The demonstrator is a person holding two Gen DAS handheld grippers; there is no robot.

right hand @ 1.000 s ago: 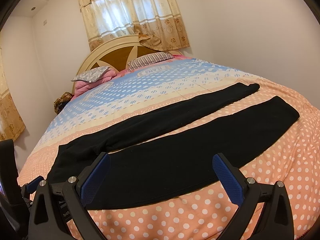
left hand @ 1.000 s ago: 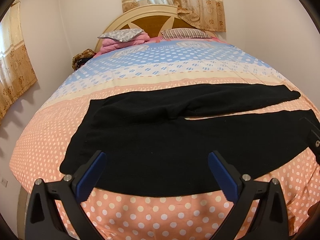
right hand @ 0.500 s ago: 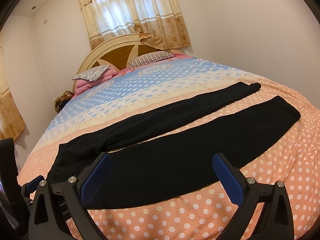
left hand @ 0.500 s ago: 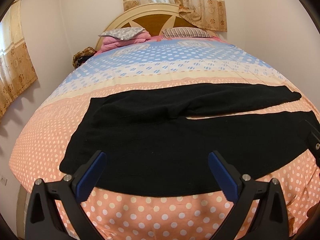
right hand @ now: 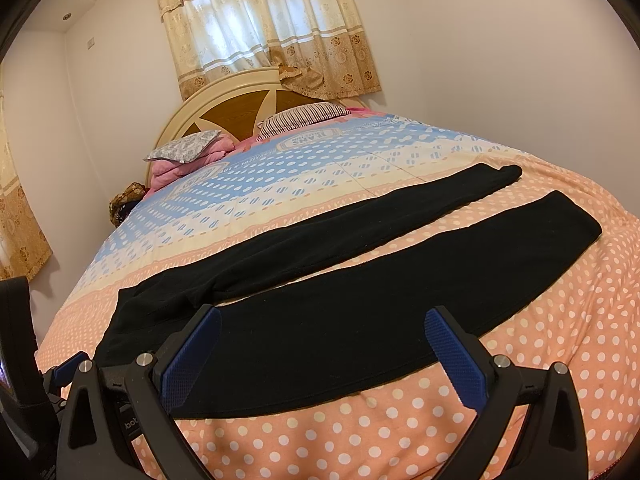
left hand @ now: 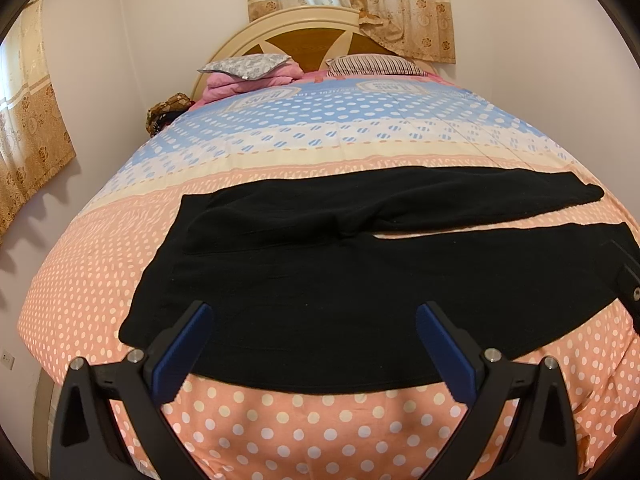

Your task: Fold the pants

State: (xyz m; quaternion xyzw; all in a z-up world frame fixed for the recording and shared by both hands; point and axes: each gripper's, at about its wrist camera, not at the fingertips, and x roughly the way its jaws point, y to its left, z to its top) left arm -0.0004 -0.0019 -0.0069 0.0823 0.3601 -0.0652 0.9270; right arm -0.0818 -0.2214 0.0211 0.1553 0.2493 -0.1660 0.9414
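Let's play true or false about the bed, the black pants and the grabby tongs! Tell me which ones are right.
1. The black fabric pants lie spread flat on the polka-dot bedspread. True.
2. The two pant legs are stacked on each other. False: they lie apart, with a strip of bedspread between them.
3. The left tongs are pinching the pants. False: they are open and hold nothing.
4. The right tongs are open too. True.
5. The striped pillow sits by the curved wooden headboard. True.
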